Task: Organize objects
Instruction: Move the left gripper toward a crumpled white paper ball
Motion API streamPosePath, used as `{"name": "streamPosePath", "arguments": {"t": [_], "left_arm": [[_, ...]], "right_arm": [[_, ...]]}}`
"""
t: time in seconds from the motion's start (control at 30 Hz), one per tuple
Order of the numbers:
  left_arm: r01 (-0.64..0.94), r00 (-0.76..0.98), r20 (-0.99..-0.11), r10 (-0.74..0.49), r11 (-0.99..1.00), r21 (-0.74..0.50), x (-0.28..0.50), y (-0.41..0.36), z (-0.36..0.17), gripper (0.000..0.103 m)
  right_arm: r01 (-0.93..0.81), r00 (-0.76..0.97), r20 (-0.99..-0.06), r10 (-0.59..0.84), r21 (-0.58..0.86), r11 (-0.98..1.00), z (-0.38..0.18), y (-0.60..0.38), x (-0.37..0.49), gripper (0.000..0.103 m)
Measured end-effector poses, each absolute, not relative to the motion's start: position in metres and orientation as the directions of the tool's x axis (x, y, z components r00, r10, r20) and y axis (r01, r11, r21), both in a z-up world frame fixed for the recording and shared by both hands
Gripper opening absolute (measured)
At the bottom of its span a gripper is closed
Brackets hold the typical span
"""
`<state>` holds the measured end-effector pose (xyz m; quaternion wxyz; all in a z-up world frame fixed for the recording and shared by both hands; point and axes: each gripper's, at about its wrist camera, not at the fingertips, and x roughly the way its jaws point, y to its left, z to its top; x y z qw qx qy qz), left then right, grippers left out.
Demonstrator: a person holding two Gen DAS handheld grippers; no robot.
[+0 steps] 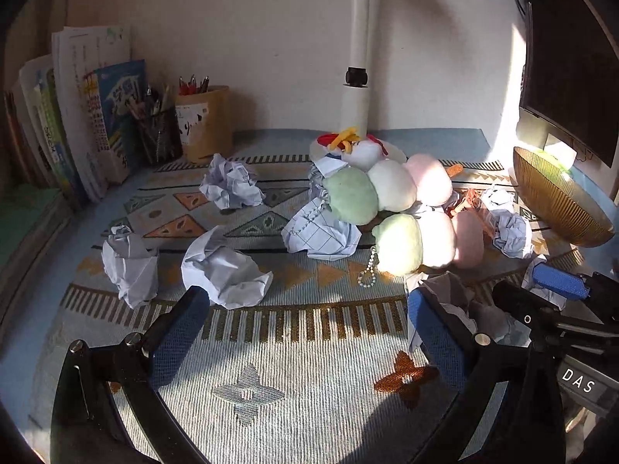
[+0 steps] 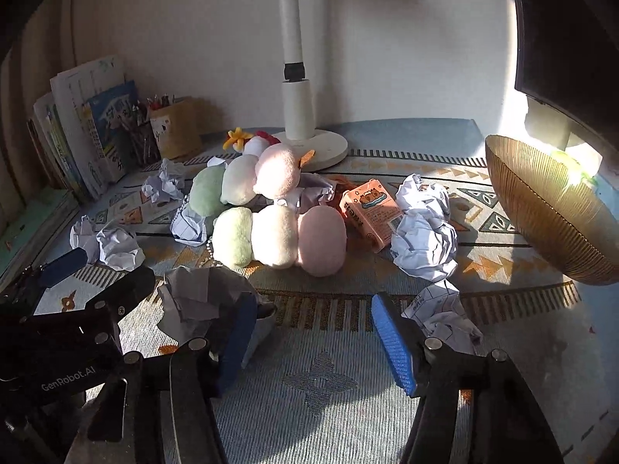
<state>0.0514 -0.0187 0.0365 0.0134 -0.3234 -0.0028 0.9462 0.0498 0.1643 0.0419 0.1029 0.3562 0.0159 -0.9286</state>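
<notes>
Ahead, bare mat (image 1: 309, 367) between paper balls (image 1: 224, 270)

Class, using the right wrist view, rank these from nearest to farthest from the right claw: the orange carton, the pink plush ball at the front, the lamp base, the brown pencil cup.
1. Front pink plush ball, just ahead of the right claw.
2. Orange carton, ahead, slightly right.
3. Lamp base, near the wall.
4. Brown pencil cup, far left corner.

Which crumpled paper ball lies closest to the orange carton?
The large white crumpled ball just right of the orange carton, touching its edge. The other paper balls lie left of the plush toys or down by the grippers.
</notes>
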Motion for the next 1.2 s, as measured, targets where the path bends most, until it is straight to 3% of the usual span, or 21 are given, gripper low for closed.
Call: {"name": "streamPosePath", "arguments": {"t": [0.57,1.2], "left_arm": [[-0.033,-0.788,-0.614,0.044,-0.999,-0.030,0.0513,-0.0181,0.0377,0.102],[-0.033,-0.786,-0.616,0.047,-0.999,-0.034,0.0510,-0.0193,0.0382,0.102]], "right_arm": [[0.206,-0.737,-0.654,-0.169,0.020,-0.978,0.0432,0.1602,0.0538,0.068],[0.205,-0.731,-0.661,-0.169,0.023,-0.978,0.0420,0.1597,0.0521,0.068]]}}
